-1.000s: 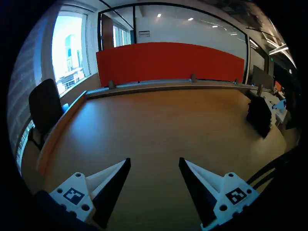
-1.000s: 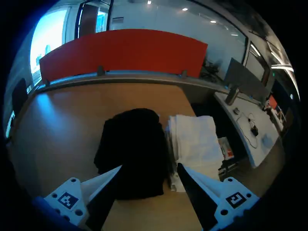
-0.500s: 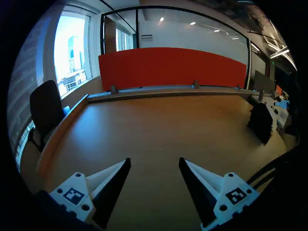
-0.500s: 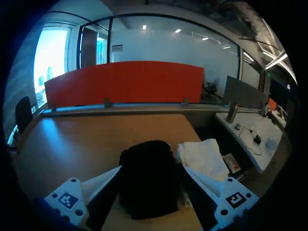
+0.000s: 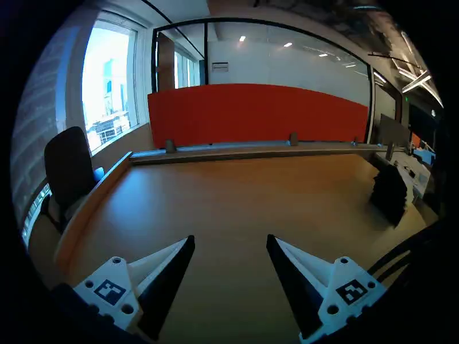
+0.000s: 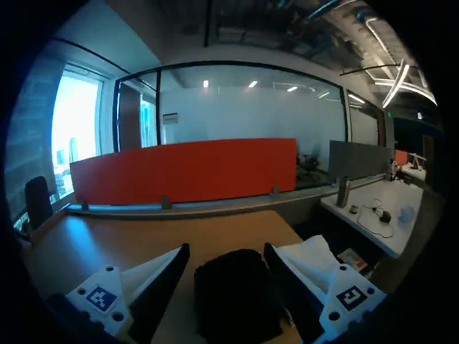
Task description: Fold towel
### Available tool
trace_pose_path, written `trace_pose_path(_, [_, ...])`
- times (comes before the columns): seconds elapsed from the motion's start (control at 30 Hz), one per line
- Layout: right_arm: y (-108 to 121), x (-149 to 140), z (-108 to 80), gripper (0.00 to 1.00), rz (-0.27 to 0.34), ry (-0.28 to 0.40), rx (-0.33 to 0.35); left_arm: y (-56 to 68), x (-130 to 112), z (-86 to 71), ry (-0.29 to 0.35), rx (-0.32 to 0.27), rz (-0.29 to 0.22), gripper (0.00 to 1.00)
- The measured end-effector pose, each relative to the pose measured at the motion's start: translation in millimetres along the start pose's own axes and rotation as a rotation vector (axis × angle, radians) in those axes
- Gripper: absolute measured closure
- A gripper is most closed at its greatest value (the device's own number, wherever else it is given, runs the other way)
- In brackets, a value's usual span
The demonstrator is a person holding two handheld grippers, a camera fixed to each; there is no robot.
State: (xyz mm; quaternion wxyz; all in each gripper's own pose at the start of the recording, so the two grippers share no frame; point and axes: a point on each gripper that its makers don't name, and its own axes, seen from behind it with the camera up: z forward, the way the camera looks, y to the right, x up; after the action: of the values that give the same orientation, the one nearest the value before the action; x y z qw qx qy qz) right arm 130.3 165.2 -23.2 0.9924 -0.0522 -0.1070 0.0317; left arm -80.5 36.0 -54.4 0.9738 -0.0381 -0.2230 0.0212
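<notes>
Now left gripper (image 5: pixel 229 246) hangs wide open over the desk (image 5: pixel 241 189), right gripper (image 6: pixel 226 255) spread empty around the black towel (image 6: pixel 238 292) beside white towels (image 6: pixel 312 255).

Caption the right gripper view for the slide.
Open right gripper lined up on a folded black towel, white towels beside it, on a wooden desk.

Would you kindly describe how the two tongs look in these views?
The left tongs and right tongs look alike: two white, wedge-shaped fingers tapering to points, black on their inner faces, each base carrying a square black-and-white marker and screw holes.
</notes>
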Motion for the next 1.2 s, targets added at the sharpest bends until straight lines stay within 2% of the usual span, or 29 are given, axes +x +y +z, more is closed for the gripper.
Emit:
trace_pose_path(0.17, [-5,3,1.0,0.00,-0.021,0.010,0.011,-1.3,12,4.0,0.040,0.008,0.006,0.07])
trace_pose_path(0.6, [-33,34,-2.0,0.00,-0.050,0.073,0.023,-19.9,60,13.5,0.173,0.047,0.003,0.07])
trace_pose_path(0.87, [-68,49,-3.5,0.00,-0.054,0.102,0.058,-28.4,88,12.8,0.238,0.052,-0.009,0.07])
trace_pose_path(1.2, [-119,62,-3.2,0.00,-0.042,0.125,0.099,-31.1,110,11.3,0.291,0.042,-0.020,0.07])
